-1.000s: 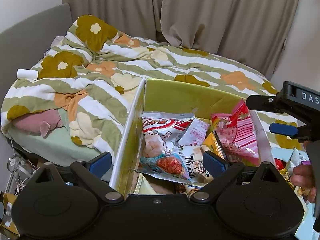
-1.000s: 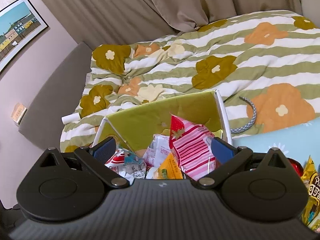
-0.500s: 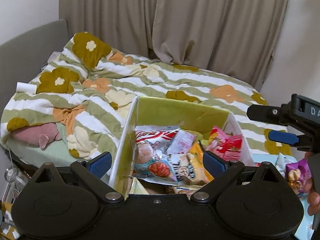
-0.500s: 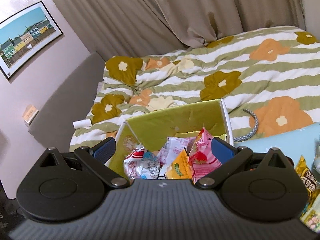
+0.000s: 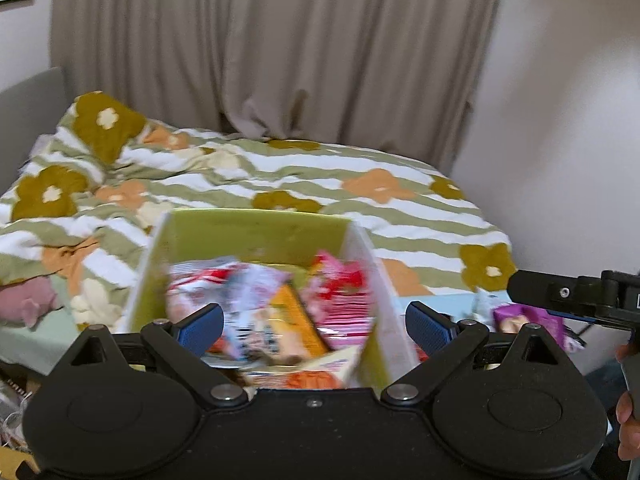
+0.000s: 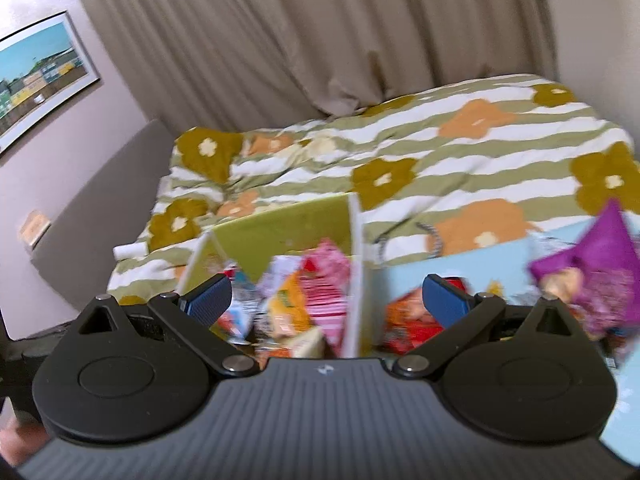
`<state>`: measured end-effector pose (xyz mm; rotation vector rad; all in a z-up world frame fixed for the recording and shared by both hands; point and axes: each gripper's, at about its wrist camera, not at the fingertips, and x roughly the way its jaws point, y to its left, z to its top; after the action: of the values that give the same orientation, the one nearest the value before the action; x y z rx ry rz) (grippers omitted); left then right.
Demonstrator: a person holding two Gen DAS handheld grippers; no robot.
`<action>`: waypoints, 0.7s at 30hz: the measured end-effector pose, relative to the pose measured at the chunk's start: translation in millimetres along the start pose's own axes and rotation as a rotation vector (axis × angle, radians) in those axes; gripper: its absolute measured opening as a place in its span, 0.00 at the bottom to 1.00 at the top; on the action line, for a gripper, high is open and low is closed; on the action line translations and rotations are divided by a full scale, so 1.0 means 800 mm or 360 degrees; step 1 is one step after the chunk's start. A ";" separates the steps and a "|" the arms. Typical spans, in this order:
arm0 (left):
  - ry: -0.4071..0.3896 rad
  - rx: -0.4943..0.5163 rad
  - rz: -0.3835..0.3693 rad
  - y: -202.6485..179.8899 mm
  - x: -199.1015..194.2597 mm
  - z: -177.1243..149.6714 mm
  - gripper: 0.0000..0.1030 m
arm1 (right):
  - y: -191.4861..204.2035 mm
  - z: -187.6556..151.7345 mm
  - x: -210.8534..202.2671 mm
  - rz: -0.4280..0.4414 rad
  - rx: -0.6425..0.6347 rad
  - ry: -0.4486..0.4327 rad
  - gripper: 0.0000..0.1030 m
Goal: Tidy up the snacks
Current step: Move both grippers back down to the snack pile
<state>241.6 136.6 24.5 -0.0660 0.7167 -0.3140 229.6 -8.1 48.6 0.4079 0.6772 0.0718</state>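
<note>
— Snacks sit piled in the green box, which is on the bed against the striped flower blanket. Frames are blurry, labels unreadable.

— What's in the pile?

— Pink striped packet on the right side of the box, a yellow-orange packet beside it, a red-and-white bag at the left. Same pink packet shows from the right wrist view, just inside the white box wall.

— Anything outside the box?

— Yes. On the pale blue sheet to the right of the box: a red-orange packet near the wall, and a purple bag further right. The purple bag also shows in the left wrist view, just under the other tool.

— Left gripper?

— Jaws spread wide, nothing between them, hanging over the near end of the box.

— Right gripper?

— Also released, jaws wide apart, empty. It straddles the right box wall, one blue pad over the box, the other over the blue sheet. A hand grips its handle at the edge of the left view.

— Background?

— Beige curtains behind the bed, framed picture on the left wall, pink plush toy at the bed's left edge.
</note>
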 end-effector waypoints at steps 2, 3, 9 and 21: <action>0.0006 0.0020 -0.0028 -0.021 0.004 -0.001 0.96 | -0.024 0.000 -0.017 -0.0050 0.0021 -0.0032 1.00; 0.0011 0.0029 -0.0037 -0.033 0.006 -0.003 0.96 | -0.035 -0.001 -0.024 -0.0068 0.0027 -0.0041 1.00; 0.0113 -0.0014 -0.0065 -0.107 0.029 -0.024 0.97 | -0.112 0.001 -0.059 -0.0202 -0.0061 -0.0069 1.00; 0.0441 -0.0223 -0.0046 -0.227 0.110 -0.098 0.97 | -0.250 0.008 -0.052 -0.0182 -0.0197 0.0095 1.00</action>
<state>205.1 -59.5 -60.3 -0.1679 1.0130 -0.3033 187.9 -202.2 0.1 0.2486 0.7496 0.0176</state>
